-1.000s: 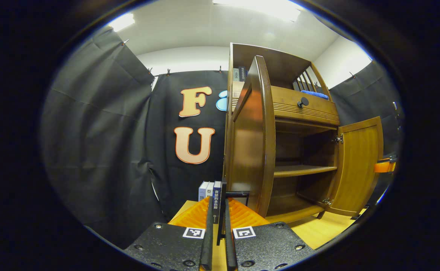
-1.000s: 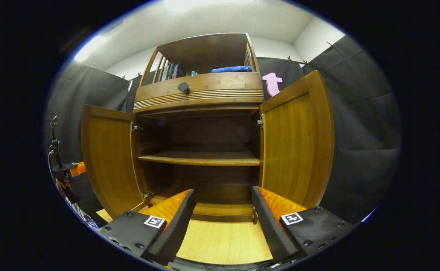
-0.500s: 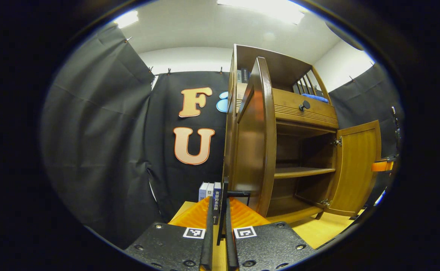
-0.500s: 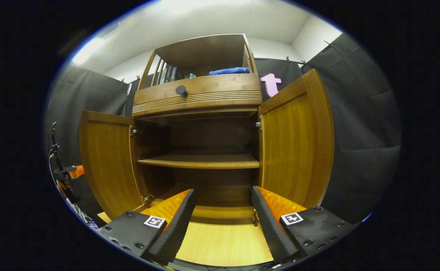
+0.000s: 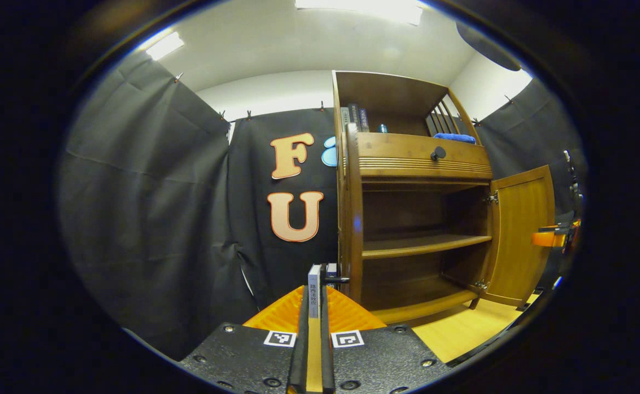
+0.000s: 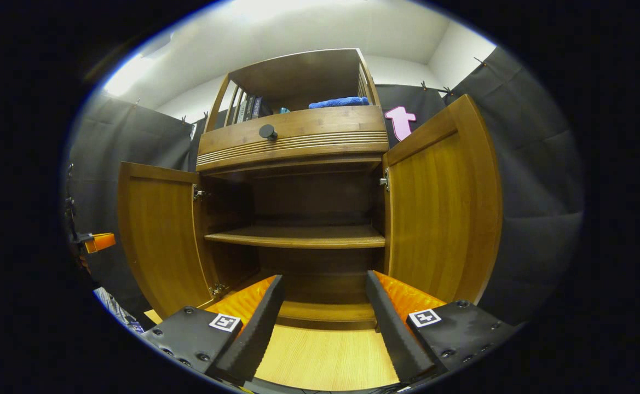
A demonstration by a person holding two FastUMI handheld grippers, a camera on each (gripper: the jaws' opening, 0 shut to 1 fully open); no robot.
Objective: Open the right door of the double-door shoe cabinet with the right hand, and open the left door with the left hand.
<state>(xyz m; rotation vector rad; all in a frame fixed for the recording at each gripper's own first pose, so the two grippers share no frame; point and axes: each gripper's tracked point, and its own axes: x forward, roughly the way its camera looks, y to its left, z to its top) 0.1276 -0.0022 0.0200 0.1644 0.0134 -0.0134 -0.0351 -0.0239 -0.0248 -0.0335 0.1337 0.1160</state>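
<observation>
Black cloth walls the booth around a wooden shoe cabinet [image 5: 407, 164] on a pale floor.

Left gripper view: left door [image 5: 352, 219] seen edge-on, swung fully out; right door [image 5: 519, 235] open too. Left tongs [image 5: 311, 328] pressed nearly together; whether they pinch the dark handle just ahead, I cannot tell.

Right gripper view: both doors [image 6: 158, 235] [image 6: 443, 202] stand wide, shelf [image 6: 298, 236] exposed. Right tongs [image 6: 325, 323] spread, holding nothing.

Judgement: opening looks done; next, free the left tongs and retreat.
</observation>
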